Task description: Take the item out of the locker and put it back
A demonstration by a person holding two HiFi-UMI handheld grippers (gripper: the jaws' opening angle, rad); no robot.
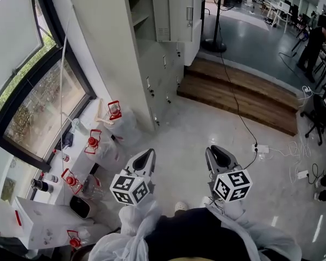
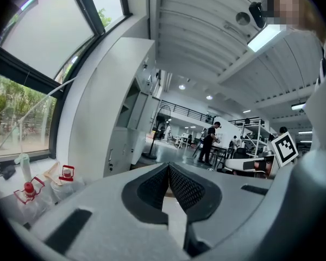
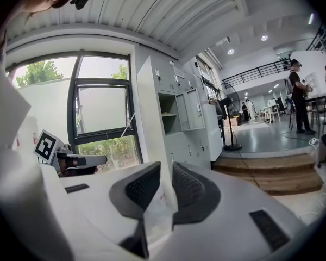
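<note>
The grey locker bank point(image 1: 152, 58) stands ahead, beside the window. One upper compartment point(image 1: 140, 15) is open, its door point(image 1: 169, 12) swung to the right; I see no item inside it. My left gripper point(image 1: 147, 154) is held low in front of me, jaws shut and empty, pads meeting at the tip point(image 2: 168, 166). My right gripper point(image 1: 215, 150) hangs level with it at the right. Its pads stand a narrow gap apart point(image 3: 165, 166) with nothing between them. The locker point(image 3: 152, 124) and its open door point(image 3: 189, 110) lie beyond its jaws. Both grippers are well short of the locker.
Several plastic jugs with red caps point(image 1: 92, 141) and a white paper bag point(image 1: 38, 222) line the window sill at the left. A wooden step point(image 1: 244, 94) rises at the right, with a fan stand point(image 1: 213, 43) on the platform. A cable and a power strip point(image 1: 259, 148) lie on the floor. A person point(image 1: 317, 39) works far right.
</note>
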